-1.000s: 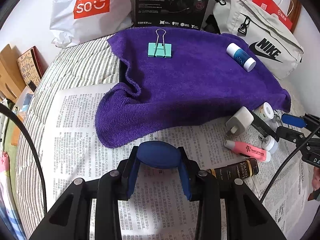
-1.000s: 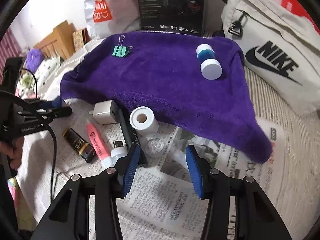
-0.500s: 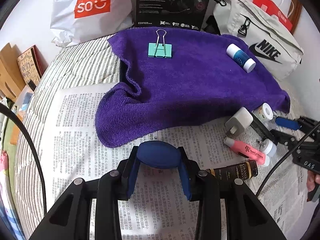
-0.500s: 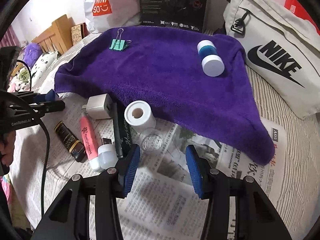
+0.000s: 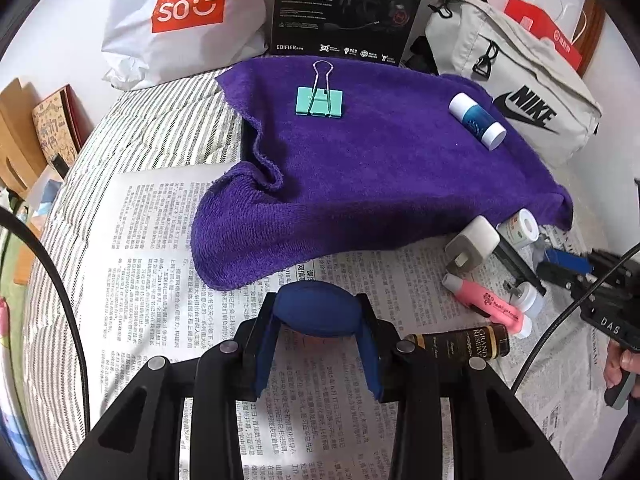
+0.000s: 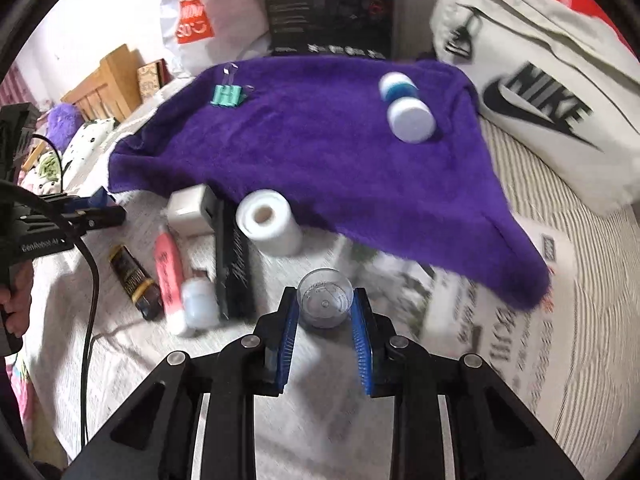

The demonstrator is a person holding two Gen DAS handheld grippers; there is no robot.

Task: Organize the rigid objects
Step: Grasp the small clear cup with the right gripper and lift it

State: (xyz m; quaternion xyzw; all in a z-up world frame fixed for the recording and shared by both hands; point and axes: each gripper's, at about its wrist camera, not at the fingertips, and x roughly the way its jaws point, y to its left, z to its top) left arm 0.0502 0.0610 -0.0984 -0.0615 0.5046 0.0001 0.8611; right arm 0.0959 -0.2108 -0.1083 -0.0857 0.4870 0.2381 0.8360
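My left gripper (image 5: 318, 320) is shut on a dark blue oval object (image 5: 318, 310), held above the newspaper (image 5: 160, 248). My right gripper (image 6: 325, 314) is open with a small clear plastic cup (image 6: 325, 298) between its fingertips. A purple towel (image 5: 380, 168) carries a green binder clip (image 5: 320, 100) and a blue-and-white tube (image 5: 476, 120). By the towel's edge lie a white charger (image 6: 188, 208), white tape roll (image 6: 268, 220), pink highlighter (image 6: 168, 264), black flat stick (image 6: 234, 264), dark bottle (image 6: 134, 280) and a small white bottle (image 6: 198, 304).
A Miniso bag (image 5: 188, 16), a black Edifier box (image 5: 348, 4) and a Nike bag (image 5: 516, 92) line the back. Striped bedding (image 5: 100, 140) lies under the newspaper. Wooden items (image 5: 24, 140) stand at the far left.
My right gripper has moved forward and down, so the clear cup now sits between its fingers. The left gripper has stayed put with the blue object.
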